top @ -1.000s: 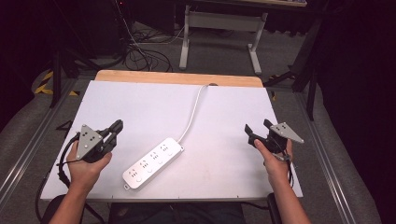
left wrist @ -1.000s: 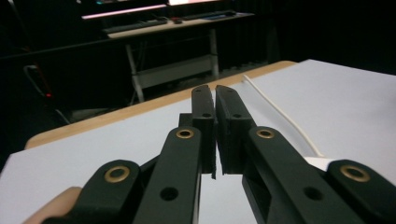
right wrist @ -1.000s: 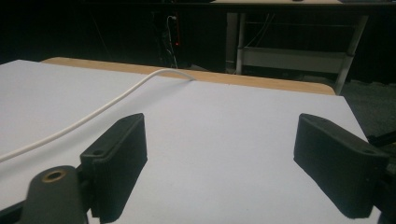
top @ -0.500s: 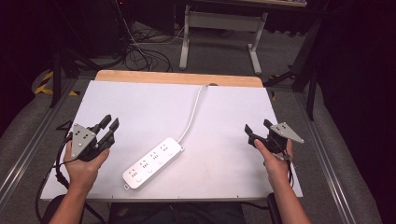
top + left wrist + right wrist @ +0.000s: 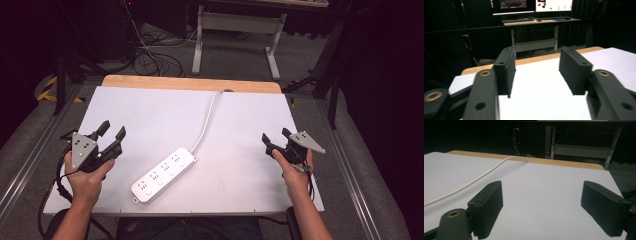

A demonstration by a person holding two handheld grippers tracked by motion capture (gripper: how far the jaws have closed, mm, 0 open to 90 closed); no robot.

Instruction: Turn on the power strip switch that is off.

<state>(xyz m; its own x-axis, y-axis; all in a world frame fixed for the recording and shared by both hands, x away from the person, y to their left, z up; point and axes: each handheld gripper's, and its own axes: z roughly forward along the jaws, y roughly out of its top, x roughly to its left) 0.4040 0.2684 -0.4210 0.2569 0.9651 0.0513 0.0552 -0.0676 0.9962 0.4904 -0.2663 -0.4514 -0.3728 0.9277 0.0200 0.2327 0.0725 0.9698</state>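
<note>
Leftward and slightly back goes the left claw, jaws now wide; right claw unmoved, wide. Glossy white power strip lies mid-worktop, matte white.

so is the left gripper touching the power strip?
Apart. In the high view, bare white table lies between the left gripper and the power strip; its jaws stand open, nothing between them.

no text legible; monitors behind the desk carried displays too small and blurred to read
</note>
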